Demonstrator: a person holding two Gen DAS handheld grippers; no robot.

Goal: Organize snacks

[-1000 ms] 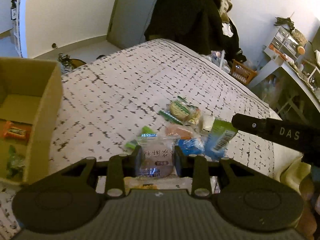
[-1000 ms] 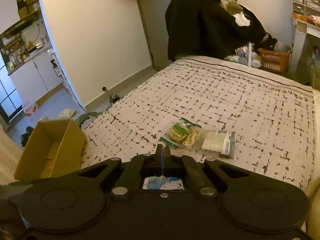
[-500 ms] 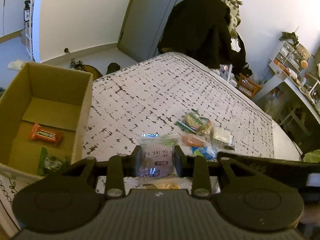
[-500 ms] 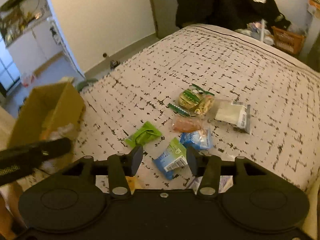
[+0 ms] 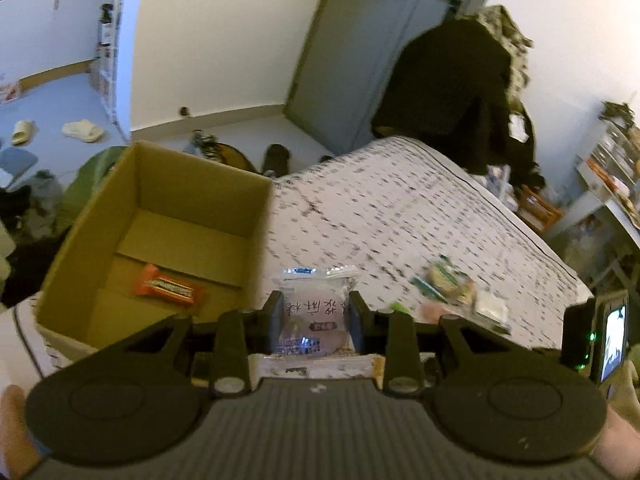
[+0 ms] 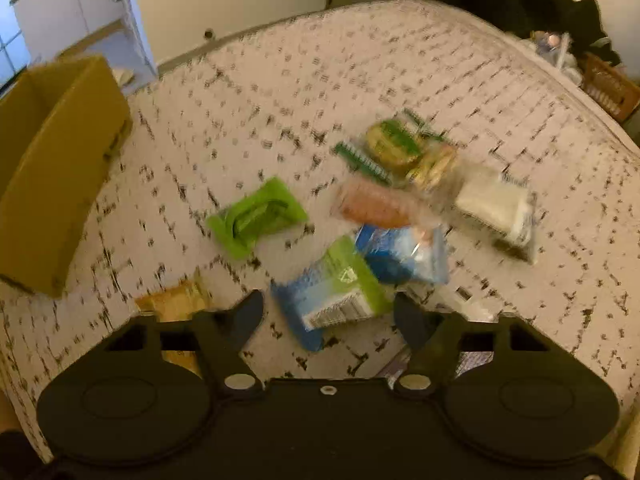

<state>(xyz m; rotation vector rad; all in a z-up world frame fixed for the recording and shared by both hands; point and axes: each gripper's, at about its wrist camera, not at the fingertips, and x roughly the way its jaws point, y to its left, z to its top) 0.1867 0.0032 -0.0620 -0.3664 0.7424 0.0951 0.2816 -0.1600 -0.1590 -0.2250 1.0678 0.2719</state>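
Note:
My left gripper is shut on a clear pink snack packet with printed characters, held just right of an open cardboard box. An orange bar lies on the box floor. My right gripper points down over the snack pile on the patterned bed, and its jaws are opening. A blue-and-green packet lies on the bed in the gap between them, with no pad pressing on it. Beyond it lie a green packet, a blue packet, an orange one and a white one.
The box stands at the bed's left edge in the right wrist view. A yellowish packet lies by the right gripper's left finger. Dark clothes hang behind the bed. Shelves and a basket stand to the right.
The left gripper carried its packet left and up toward the box, which now fills more of its view. The right gripper opened, let go of the blue-and-green packet and sank toward the pile.

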